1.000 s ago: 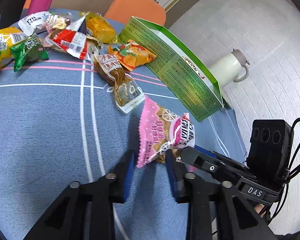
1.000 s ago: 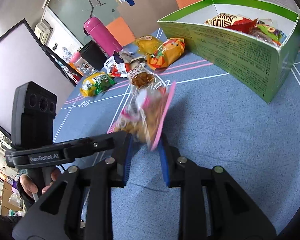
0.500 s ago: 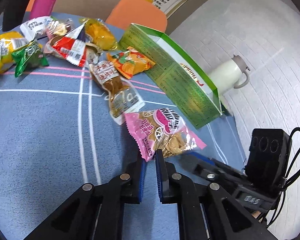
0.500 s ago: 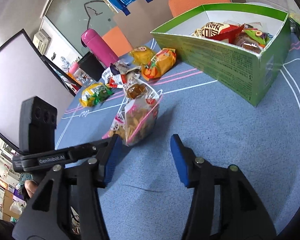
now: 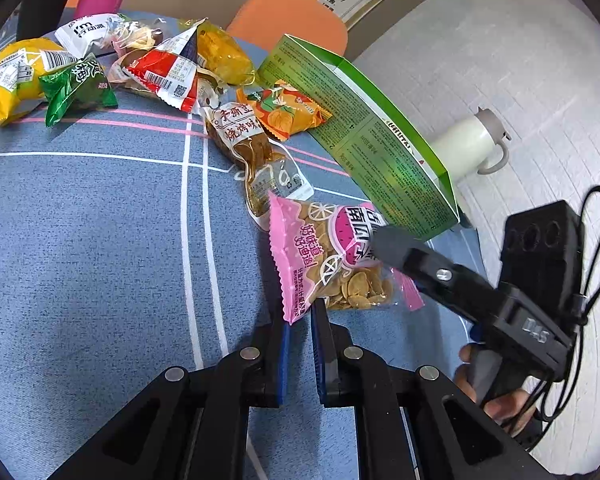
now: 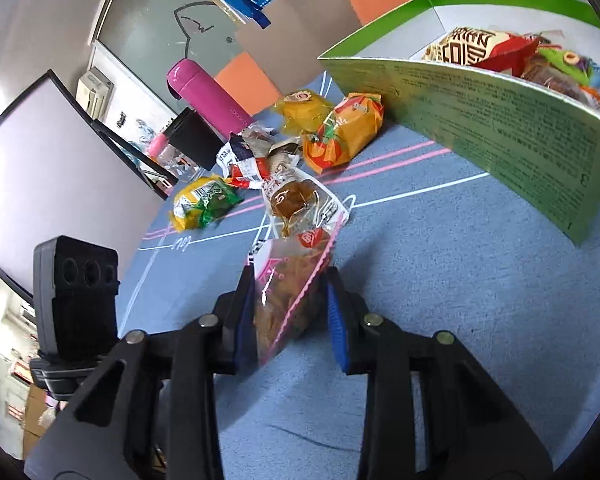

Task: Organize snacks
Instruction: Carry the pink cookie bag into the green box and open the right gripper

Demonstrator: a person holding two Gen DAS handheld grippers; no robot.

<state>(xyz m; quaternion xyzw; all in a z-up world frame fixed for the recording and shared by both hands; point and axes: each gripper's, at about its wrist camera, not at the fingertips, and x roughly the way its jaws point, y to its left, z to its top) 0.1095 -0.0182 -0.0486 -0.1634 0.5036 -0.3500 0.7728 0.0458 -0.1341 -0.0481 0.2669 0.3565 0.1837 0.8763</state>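
A: Where's the pink seed packet [image 5: 327, 257] just now?

B: Lifted off the blue bench [image 5: 88, 240], between both tools. The left gripper [image 5: 299, 322] has its fingers clenched on the packet's lower crimped corner. The right gripper [image 6: 291, 303] straddles the body of the packet, its fingers on either side; whether they are pressing it or only flanking it I cannot tell.

A: So which one should carry it?

B: I'd judge a handover is in hand. One grip should be firm before the other lets go, or the packet drops among the loose snacks.

A: And then?

B: Over the near wall of the green box [image 6: 500, 120], which already holds several packets. Lift clear of the rim, since that thin card wall would tip if clipped, and release low inside.
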